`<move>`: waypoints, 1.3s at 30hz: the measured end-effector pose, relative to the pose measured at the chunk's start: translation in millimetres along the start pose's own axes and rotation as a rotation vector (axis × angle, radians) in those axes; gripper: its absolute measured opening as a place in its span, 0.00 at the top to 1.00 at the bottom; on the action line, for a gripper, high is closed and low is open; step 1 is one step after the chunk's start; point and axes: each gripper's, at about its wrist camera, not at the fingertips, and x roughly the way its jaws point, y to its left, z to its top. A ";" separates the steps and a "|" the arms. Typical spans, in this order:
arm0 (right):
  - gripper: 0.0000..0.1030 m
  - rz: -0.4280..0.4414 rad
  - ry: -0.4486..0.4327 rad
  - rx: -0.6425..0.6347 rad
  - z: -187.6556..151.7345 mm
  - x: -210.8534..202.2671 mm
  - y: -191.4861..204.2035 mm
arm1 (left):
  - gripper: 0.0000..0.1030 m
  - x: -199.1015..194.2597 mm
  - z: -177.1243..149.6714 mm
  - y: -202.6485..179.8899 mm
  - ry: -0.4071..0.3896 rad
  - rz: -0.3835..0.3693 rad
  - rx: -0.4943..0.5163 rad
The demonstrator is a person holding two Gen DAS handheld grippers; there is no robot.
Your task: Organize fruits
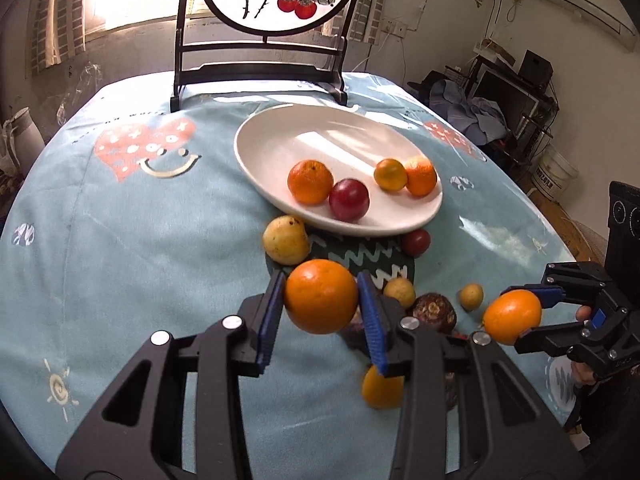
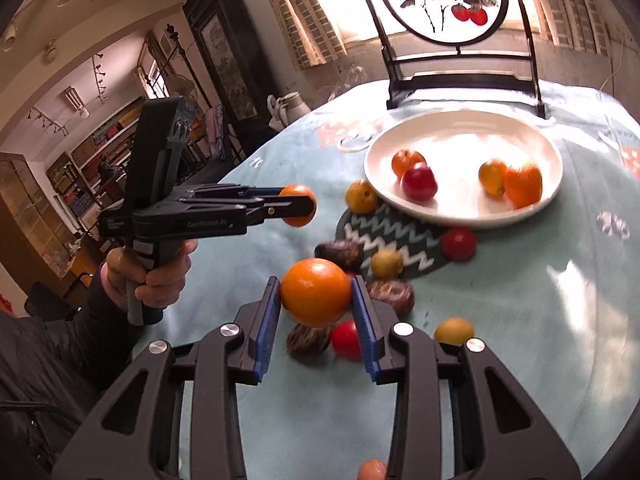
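My left gripper (image 1: 321, 300) is shut on an orange (image 1: 320, 295) and holds it above the table, short of the white plate (image 1: 264, 140); it also shows in the right wrist view (image 2: 298, 205). My right gripper (image 2: 315, 294) is shut on another orange (image 2: 315, 291), also lifted; it shows in the left wrist view (image 1: 516, 318) at the right. The plate (image 2: 460, 128) holds two tangerines (image 1: 310, 181), a red plum (image 1: 349, 199) and a small yellow-orange fruit (image 1: 390, 174).
Loose fruit lies on the blue tablecloth before the plate: a yellow pear (image 1: 286, 239), a red plum (image 1: 416, 241), small yellow fruits (image 1: 400, 291), dark passion fruits (image 1: 434, 311), an orange (image 1: 382, 388). A black-framed round screen (image 1: 260, 20) stands behind the plate.
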 end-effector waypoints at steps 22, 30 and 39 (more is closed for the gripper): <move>0.52 -0.296 -0.015 0.048 62.6 68.2 -85.5 | 0.28 103.3 104.0 22.5 0.019 0.264 -0.023; 0.52 -0.154 -0.021 -0.071 35.1 25.7 -42.0 | 0.08 22.5 43.0 7.3 -0.080 0.247 -0.008; 0.52 -0.225 0.092 -0.038 -19.2 15.8 -46.2 | 0.08 2.5 -18.4 -7.0 -0.063 0.254 0.092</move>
